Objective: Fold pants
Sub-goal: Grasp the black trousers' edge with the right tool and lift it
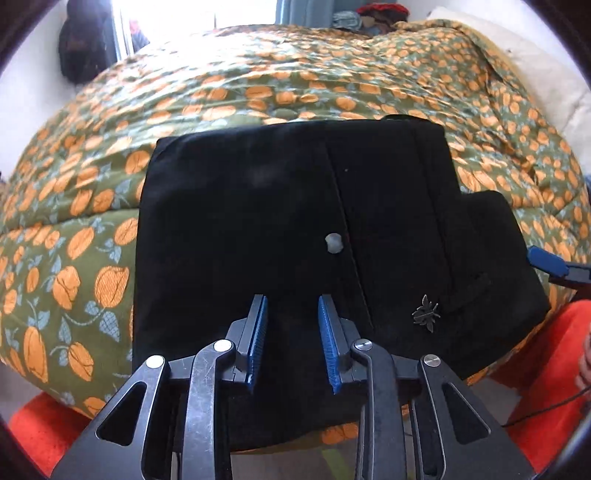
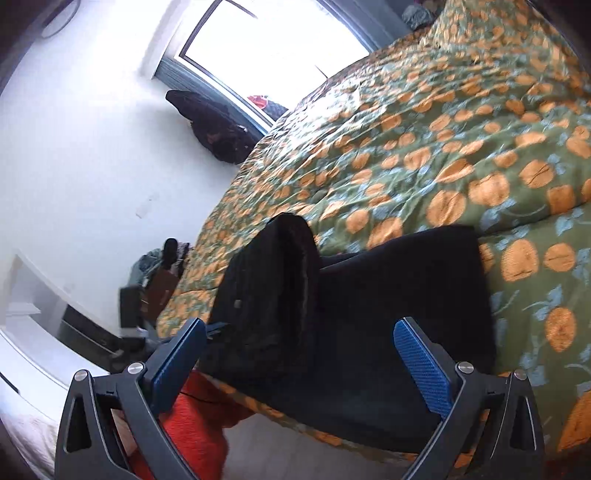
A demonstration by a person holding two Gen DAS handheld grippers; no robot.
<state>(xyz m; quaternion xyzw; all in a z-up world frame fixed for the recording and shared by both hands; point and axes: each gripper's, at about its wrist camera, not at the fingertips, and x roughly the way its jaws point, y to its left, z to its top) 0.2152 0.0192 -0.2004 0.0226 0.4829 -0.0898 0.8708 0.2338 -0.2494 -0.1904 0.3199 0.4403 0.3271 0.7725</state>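
Black pants (image 1: 258, 221) lie folded into a thick rectangle near the front edge of a bed with a green quilt (image 1: 258, 99) printed with orange fruit. A pale button (image 1: 333, 243) and a small metal insect ornament (image 1: 426, 313) show on top. My left gripper (image 1: 292, 301) hovers over the near part of the pants, its blue pads a little apart with no fabric pinched between them. My right gripper (image 2: 300, 325) stands wide open at the pants' (image 2: 388, 314) side edge, where one fold (image 2: 280, 266) stands raised. One right fingertip (image 1: 546, 262) shows by the pants.
An orange-red cloth (image 1: 546, 354) lies below the bed's front edge. A pale pillow (image 1: 535, 62) and piled clothes (image 1: 369, 14) sit at the bed's far end. Beside the bright window (image 2: 266, 40) rests a dark bag (image 2: 218, 125). Furniture (image 2: 129, 306) stands along the wall.
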